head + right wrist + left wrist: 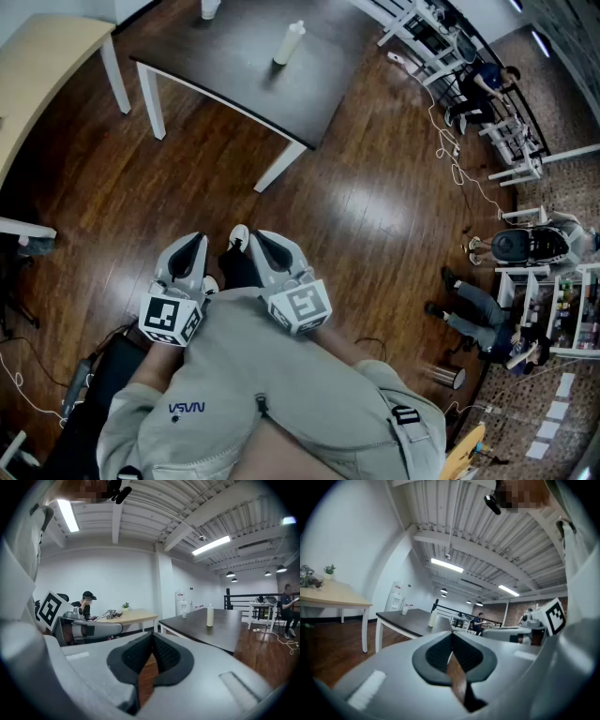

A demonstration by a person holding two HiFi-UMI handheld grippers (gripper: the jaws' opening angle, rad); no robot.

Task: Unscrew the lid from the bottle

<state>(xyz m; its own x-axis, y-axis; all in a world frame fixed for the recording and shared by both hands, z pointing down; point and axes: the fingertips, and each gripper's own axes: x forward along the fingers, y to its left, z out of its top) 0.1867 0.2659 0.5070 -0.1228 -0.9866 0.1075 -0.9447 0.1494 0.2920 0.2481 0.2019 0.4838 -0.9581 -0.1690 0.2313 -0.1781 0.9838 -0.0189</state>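
A pale bottle (288, 43) stands upright on the dark table (234, 66) at the top of the head view, far from both grippers. The same bottle (210, 616) shows small in the right gripper view, and faintly in the left gripper view, bottle (433, 618). My left gripper (192, 246) and right gripper (258, 240) are held side by side close to my body, over the wood floor. Both have their jaws pressed together with nothing between them.
A white cup (210, 9) sits at the dark table's far edge. A light wooden table (37, 66) stands at the left. People sit and lie on the floor at the right near white shelving (562, 309). Cables trail across the floor.
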